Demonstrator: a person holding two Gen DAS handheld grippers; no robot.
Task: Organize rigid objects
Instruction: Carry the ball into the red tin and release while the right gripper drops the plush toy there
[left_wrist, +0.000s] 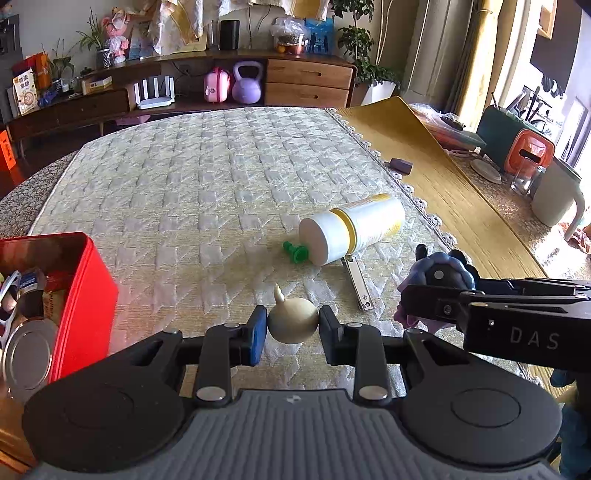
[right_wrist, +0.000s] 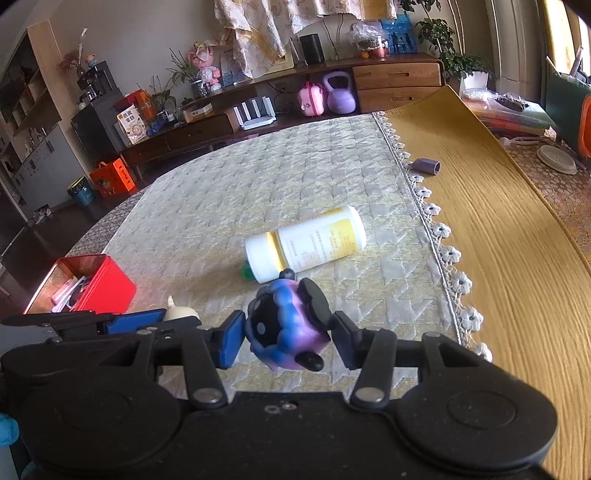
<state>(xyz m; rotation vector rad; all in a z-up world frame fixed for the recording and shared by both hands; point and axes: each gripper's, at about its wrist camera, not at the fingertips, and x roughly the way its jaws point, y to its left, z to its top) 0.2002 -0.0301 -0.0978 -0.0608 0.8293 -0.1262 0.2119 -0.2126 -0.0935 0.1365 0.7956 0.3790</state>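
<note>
The left gripper (left_wrist: 293, 325) is clamped on a small cream garlic-shaped piece (left_wrist: 291, 323), its pointed stem tilting up and to the left, held clear above the quilted cream cloth (left_wrist: 207, 177). Just to its right, the right gripper (right_wrist: 288, 338) is clamped on a blue and purple toy sheep (right_wrist: 286, 330) with a black face and black feet, also lifted off the cloth. The two tools hang side by side near the front edge of the table.

Beyond them, towards the middle of the cloth, a white bottle with a yellow label (left_wrist: 351, 227) lies on its side, cap end towards the near left. A small green plastic piece (left_wrist: 294, 253) sits touching the cap on its left, and a metal nail clipper (left_wrist: 357, 286) lies just in front of the bottle, one end tucked under it.

At the near left edge stands an open red tin box (left_wrist: 79, 295) with a roll of tape and other bits inside; a round shiny lid (left_wrist: 27, 360) leans at its near side.

To the right of the cloth's lace trim runs a yellow mat (left_wrist: 443, 192), and a little purple block (left_wrist: 400, 165) rests on it by the trim, well apart from the rest.
</note>
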